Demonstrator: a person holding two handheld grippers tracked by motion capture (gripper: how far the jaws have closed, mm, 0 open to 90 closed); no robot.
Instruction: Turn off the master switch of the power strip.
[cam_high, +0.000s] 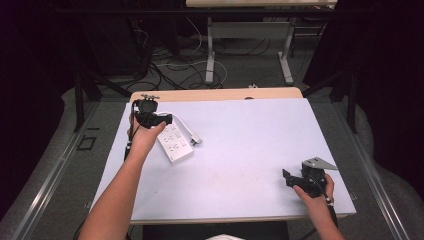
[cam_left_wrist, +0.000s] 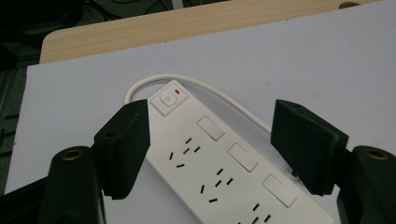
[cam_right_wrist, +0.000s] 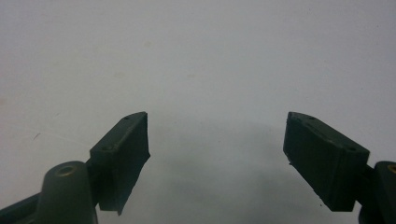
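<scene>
The left hand-held gripper (cam_left_wrist: 210, 149) is hovering with its jaws standing apart on either side of the white power strip (cam_left_wrist: 219, 172), gripping nothing yet. The strip is lying flat near the counter's (cam_high: 250, 145) far left corner. It is worth centring the jaws across the strip's width, clear of the cord (cam_left_wrist: 224, 95), before squeezing. The right hand-held gripper (cam_right_wrist: 217, 154) is resting open and empty.

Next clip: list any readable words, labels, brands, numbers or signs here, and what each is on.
No readable words, brands or numbers.
Power symbol, a circle with a stroke: on the main switch at the cord end of the white power strip.
Beside it, a small red indicator mark, no text.
</scene>
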